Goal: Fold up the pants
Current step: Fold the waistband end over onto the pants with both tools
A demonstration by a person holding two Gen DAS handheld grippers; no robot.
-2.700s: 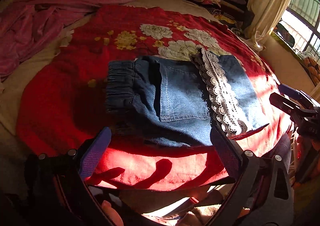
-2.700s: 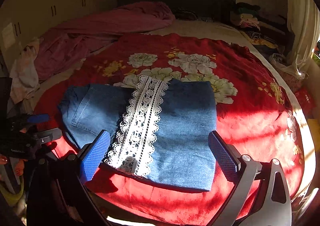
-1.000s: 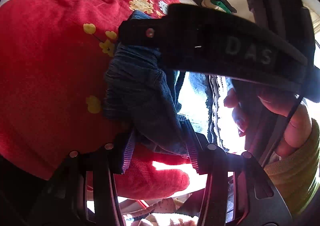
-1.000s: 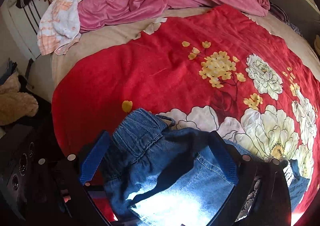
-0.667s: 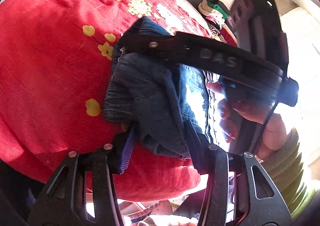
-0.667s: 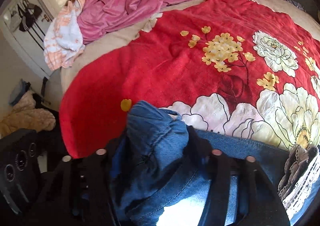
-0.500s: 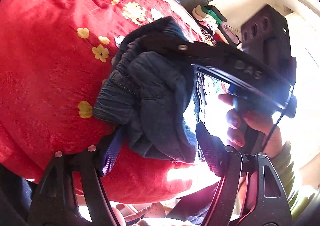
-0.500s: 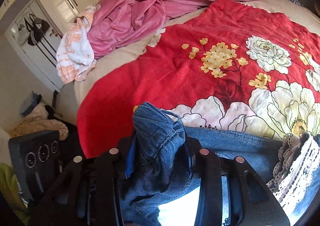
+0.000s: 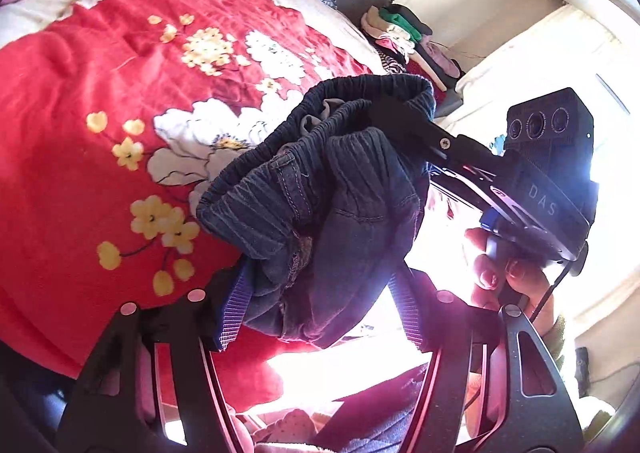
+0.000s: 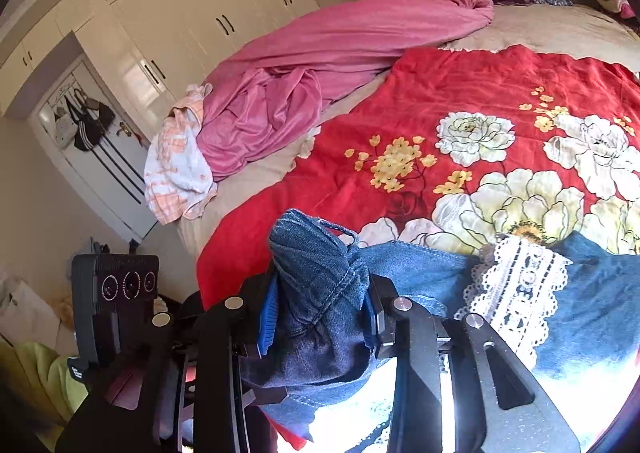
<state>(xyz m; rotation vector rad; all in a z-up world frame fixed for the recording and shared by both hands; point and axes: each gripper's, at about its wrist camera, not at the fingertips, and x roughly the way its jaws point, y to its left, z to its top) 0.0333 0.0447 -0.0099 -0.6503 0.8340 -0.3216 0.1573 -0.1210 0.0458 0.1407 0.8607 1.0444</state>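
A: What do the pants (image 10: 420, 273) look like?

B: Blue denim with a ribbed elastic waistband (image 9: 256, 189) and a white lace strip (image 10: 516, 293). In the right wrist view the lace sits at 3 o'clock, and the legs trail right across the red floral blanket (image 10: 460, 93) on the bed.

A: And the grippers?

B: The right gripper (image 10: 320, 317) is clamped narrow on a bunched end of the waistband. The left gripper (image 9: 320, 305) has a thick wad of denim between its purple pads; its jaws have just been closing a little, and the cloth fills the gap.

A: Any writing?

B: "DAS" in pale letters on the right gripper's black body (image 9: 542, 199), at 3 o'clock in the left wrist view, above the hand (image 9: 508, 273) holding it.
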